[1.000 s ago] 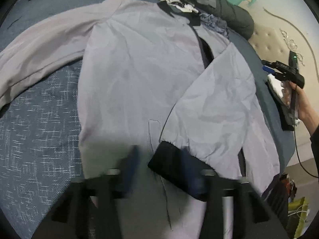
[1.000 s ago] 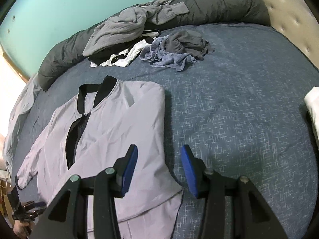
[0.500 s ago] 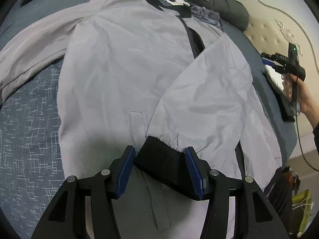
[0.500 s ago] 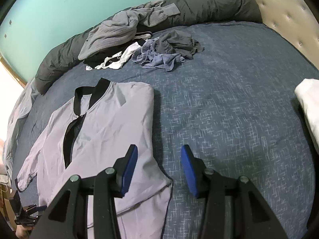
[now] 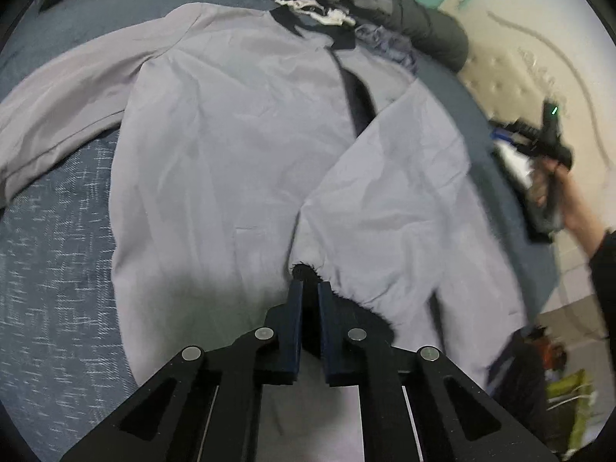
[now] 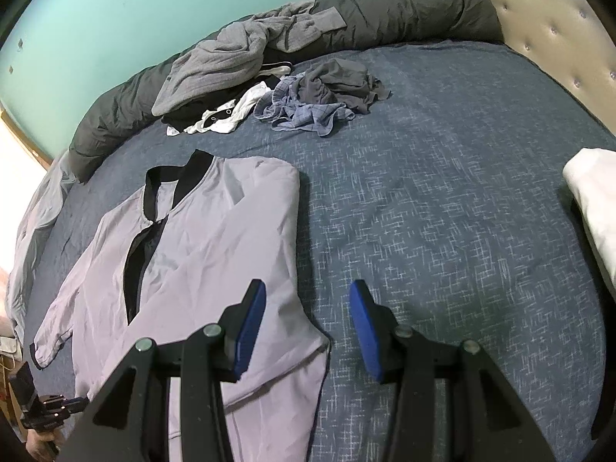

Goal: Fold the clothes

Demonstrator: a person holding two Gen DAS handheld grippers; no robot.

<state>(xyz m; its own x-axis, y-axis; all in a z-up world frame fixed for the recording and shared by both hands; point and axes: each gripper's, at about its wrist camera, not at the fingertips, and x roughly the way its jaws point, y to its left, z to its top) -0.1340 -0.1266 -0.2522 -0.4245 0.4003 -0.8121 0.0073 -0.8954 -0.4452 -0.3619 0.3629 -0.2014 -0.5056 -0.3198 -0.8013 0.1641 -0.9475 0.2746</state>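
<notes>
A light grey jacket (image 5: 231, 123) with black collar and black cuffs lies flat on the blue bed, front up. One sleeve (image 5: 389, 200) is folded across the body. My left gripper (image 5: 310, 292) is shut on that sleeve's black cuff (image 5: 304, 271) at the jacket's lower part. The right wrist view shows the same jacket (image 6: 215, 254) on the left, with my right gripper (image 6: 308, 319) open above the jacket's right edge and the bedsheet, holding nothing. From the left wrist view the right gripper (image 5: 539, 146) appears at the far right, in a hand.
A blue patterned bedsheet (image 6: 442, 208) covers the bed. A pile of loose clothes (image 6: 308, 100) and a dark rolled duvet (image 6: 404, 11) lie at the far side. A white folded item (image 6: 593, 192) sits at the right edge. A padded headboard (image 6: 558, 27) stands behind.
My left gripper closed from open around the black cuff to shut on it. The right gripper drifted slightly, staying open.
</notes>
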